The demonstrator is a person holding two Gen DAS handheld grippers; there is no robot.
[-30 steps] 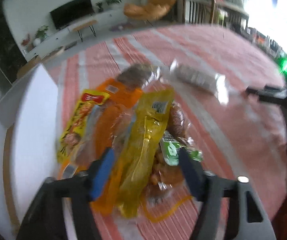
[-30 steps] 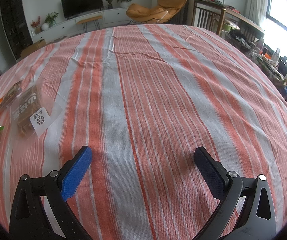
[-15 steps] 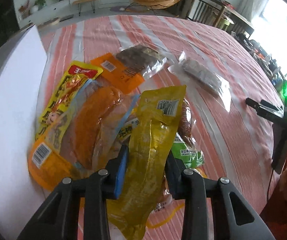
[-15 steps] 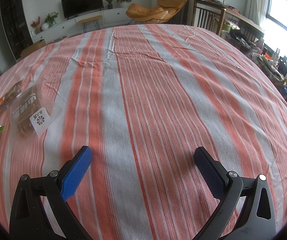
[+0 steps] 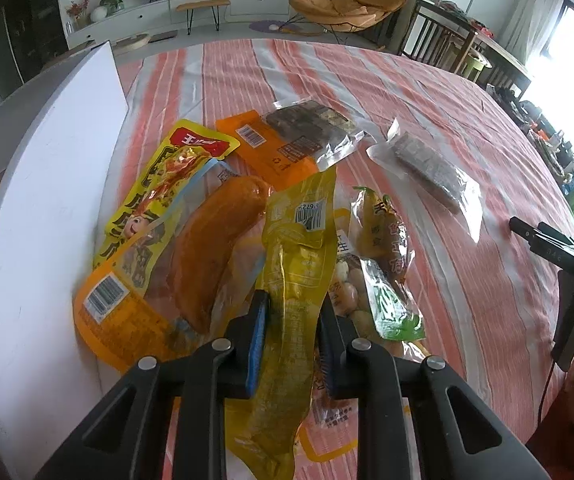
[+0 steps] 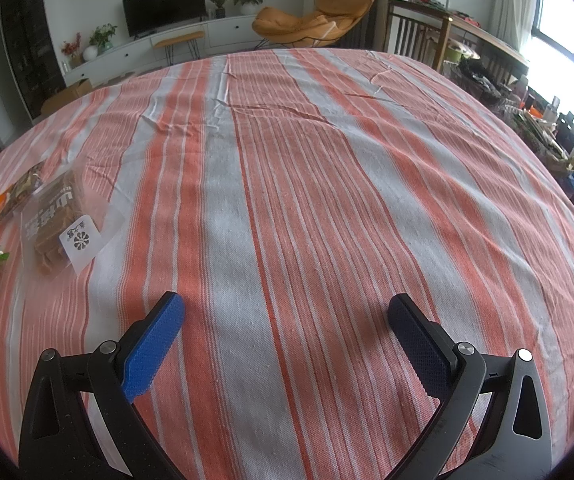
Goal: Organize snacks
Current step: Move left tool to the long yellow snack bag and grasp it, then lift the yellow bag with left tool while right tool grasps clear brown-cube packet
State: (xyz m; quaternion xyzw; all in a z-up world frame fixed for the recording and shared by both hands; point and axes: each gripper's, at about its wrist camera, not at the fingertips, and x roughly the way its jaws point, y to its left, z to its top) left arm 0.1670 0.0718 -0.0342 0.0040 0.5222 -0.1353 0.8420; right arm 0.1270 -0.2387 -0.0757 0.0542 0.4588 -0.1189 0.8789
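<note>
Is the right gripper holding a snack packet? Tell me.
No, the right gripper stands open over bare striped tablecloth, nothing between its pads.

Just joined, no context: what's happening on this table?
Snack sorting. The left gripper has clamped the long yellow packet atop a pile of snack bags next to a white box. The right gripper is open over bare striped tablecloth, holding nothing. One clear packet lies apart from the pile.

Both wrist views look steeply down, sharing the striped tablecloth (image 6: 287,200).
</note>
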